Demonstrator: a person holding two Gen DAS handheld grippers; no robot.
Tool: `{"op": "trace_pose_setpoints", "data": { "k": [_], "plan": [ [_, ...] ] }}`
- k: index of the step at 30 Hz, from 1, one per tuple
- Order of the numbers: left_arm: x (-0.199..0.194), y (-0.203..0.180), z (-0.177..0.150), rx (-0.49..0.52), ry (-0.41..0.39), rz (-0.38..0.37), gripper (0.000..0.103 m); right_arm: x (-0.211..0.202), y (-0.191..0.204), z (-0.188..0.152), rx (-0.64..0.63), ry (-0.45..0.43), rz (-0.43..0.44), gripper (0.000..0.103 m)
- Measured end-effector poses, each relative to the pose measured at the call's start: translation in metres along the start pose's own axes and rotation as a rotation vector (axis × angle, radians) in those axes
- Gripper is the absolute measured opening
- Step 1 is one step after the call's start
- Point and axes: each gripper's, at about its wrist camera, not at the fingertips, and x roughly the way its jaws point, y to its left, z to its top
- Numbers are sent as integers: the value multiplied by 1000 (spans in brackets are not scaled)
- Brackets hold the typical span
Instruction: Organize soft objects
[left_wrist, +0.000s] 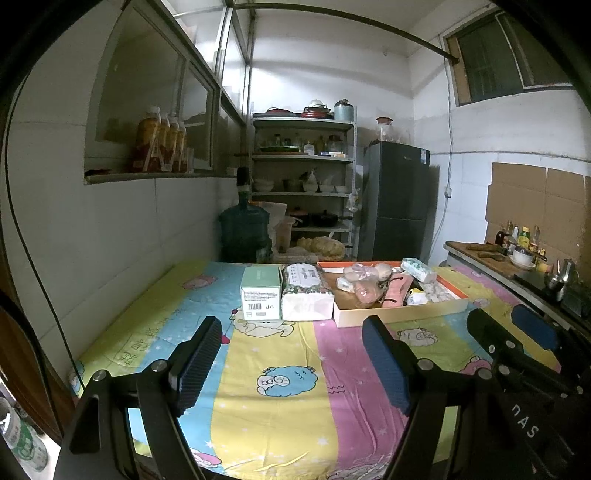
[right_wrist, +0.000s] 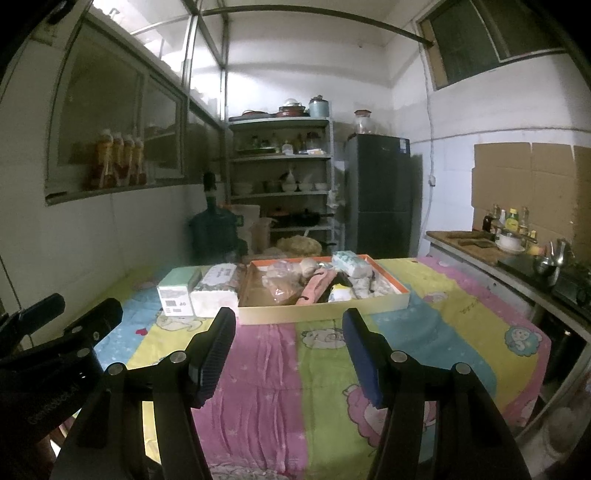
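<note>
Table (right_wrist: 266, 373) fills the lower half of both wrist views, draped in a cartoon-print quilt (left_wrist: 280, 413) striped in blue, yellow, pink and green. Behind it stand a dark fridge (left_wrist: 397, 201), a white shelf rack (left_wrist: 303, 177) loaded with bowls, jars and pots, and a blue water jug (left_wrist: 243, 230) on the floor by the left wall. A kitchen counter (right_wrist: 517, 273) with bottles and a bowl runs along the right side.

Toward the far edge of the table lies a shallow cardboard tray (right_wrist: 325, 308) with an orange inner rim. It holds the soft objects (right_wrist: 321, 280) in a loose heap: a clear bag of pale round things, a pink cloth item, a wrapped tissue pack and some white pieces. Just left of the tray, touching or nearly touching it, lies a wrapped pack of tissues (left_wrist: 304, 297), and beside that stands a pale green box (left_wrist: 260, 293) with a barcode label facing the cameras.

The left tool (left_wrist: 291, 363) hangs over the near part of the quilt, its jaws spread wide with nothing between them. The right tool (right_wrist: 290, 356) hangs likewise just short of the tray, jaws also spread and empty. Each tool shows at the edge of the other's view, side by side.
</note>
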Motion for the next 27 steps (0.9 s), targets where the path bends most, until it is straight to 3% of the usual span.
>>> {"op": "trace_pose_setpoints", "data": {
  "k": [27],
  "plan": [
    [-1,1,-1,-3,-3,0,78,-2,5,0,-9,-4,5,62]
  ]
}}
